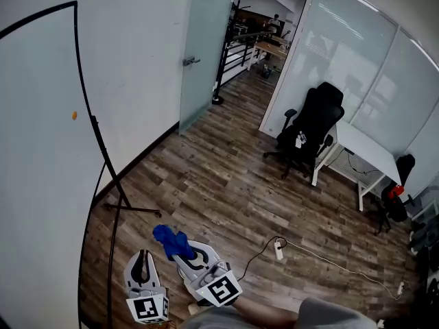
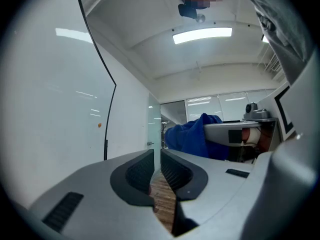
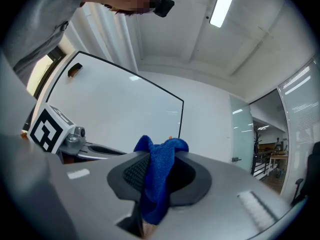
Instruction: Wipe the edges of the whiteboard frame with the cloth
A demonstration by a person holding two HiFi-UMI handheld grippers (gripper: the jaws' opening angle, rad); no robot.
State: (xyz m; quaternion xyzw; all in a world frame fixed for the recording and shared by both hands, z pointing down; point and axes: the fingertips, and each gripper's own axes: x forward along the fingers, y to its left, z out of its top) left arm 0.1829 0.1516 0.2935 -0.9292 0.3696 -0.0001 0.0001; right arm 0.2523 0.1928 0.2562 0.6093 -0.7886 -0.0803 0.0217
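The whiteboard (image 1: 34,149) stands at the left on a stand, and its thin black frame (image 1: 81,67) curves down its right edge. My right gripper (image 1: 180,251) is low in the head view, shut on a blue cloth (image 1: 171,240) that bunches out past its tips. In the right gripper view the cloth (image 3: 160,184) is pinched between the pads, with the whiteboard (image 3: 115,114) ahead. My left gripper (image 1: 143,253) sits just left of it, shut with nothing held. The left gripper view shows the pads (image 2: 145,171) nearly touching and the cloth (image 2: 192,136) off to the right. Neither gripper touches the board.
The stand's black legs (image 1: 130,208) spread over the wood floor beside the grippers. A small orange magnet (image 1: 74,115) sits on the board. A power strip with a cable (image 1: 278,250) lies to the right. Further off are a black office chair (image 1: 309,132), a white desk (image 1: 363,153) and a glass door (image 1: 206,46).
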